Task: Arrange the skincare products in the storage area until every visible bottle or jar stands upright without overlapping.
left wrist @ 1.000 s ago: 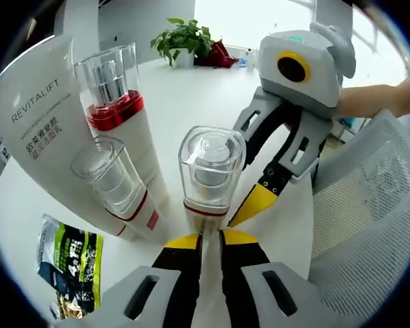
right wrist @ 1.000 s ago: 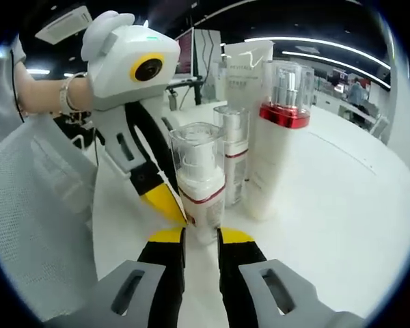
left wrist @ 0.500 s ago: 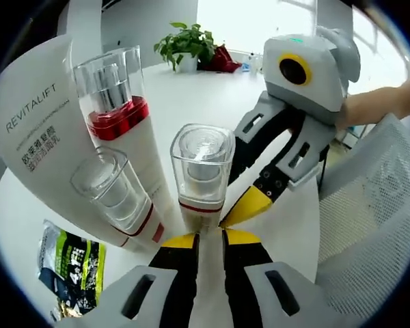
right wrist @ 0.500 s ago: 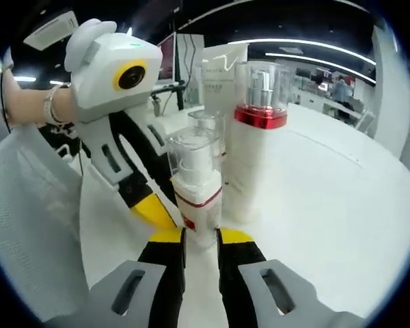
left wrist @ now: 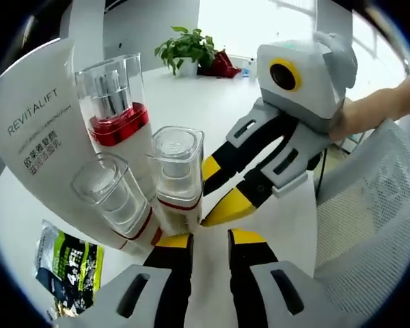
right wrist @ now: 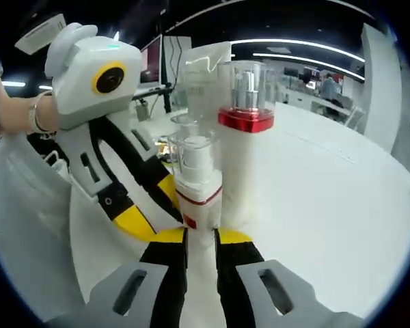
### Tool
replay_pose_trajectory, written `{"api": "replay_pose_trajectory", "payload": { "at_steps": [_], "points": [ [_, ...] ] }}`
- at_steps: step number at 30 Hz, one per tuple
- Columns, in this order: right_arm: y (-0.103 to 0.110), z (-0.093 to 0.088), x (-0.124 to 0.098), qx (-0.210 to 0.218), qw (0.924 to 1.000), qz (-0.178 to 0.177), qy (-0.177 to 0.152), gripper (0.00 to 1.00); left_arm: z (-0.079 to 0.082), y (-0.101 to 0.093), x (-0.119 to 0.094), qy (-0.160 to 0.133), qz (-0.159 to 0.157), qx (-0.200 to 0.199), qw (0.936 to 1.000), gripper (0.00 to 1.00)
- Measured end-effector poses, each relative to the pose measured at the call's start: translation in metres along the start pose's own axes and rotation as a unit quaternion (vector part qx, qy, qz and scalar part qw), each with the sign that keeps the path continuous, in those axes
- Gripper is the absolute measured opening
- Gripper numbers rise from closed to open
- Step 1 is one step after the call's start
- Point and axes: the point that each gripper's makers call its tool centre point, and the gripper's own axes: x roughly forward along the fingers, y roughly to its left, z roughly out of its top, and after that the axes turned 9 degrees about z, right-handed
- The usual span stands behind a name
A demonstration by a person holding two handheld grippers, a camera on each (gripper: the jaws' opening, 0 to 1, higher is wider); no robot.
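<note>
- Here, the small pump bottle [right wrist: 199, 188] with a clear cap and a red band stands upright on the white table [right wrist: 314, 198], its base caught between the yellow tips of the right gripper [right wrist: 200, 237], whose jaws are clenched on it.
- In the left gripper view that same small pump bottle [left wrist: 174, 181] sits just beyond and a little left of the left gripper [left wrist: 209, 240]; its jaws stand parted and hold nothing, the left tip just beside the bottle's base.
- The right gripper [left wrist: 215, 195] reaches in from the right there, its yellow tips against the bottle's lower side (a hand grips its grey body at the edge).
- The left gripper [right wrist: 147, 215] enters the right gripper view from the left, tips down near the bottle's foot.
- Just behind stands a tall bottle with a red collar [left wrist: 119, 130], beside it a second clear-capped bottle [left wrist: 113, 198] and a white REVITALIFT box [left wrist: 37, 137].
- The left gripper view alone takes in a green snack packet [left wrist: 68, 270] lying flat, a potted plant [left wrist: 184, 48] well apart, and a white mesh chair [left wrist: 369, 219].
- The right gripper view gives a dim office with ceiling lights.
</note>
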Motion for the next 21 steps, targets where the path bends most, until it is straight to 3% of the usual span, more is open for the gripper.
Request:
{"api": "replay_pose_trajectory", "payload": {
  "at_steps": [21],
  "points": [
    [-0.0038,0.0011,0.0058,0.023,0.9997,-0.009,0.004,0.13,-0.0027,-0.0005,-0.0020,-0.004,-0.002,-0.017,0.9998,0.16]
  ]
}}
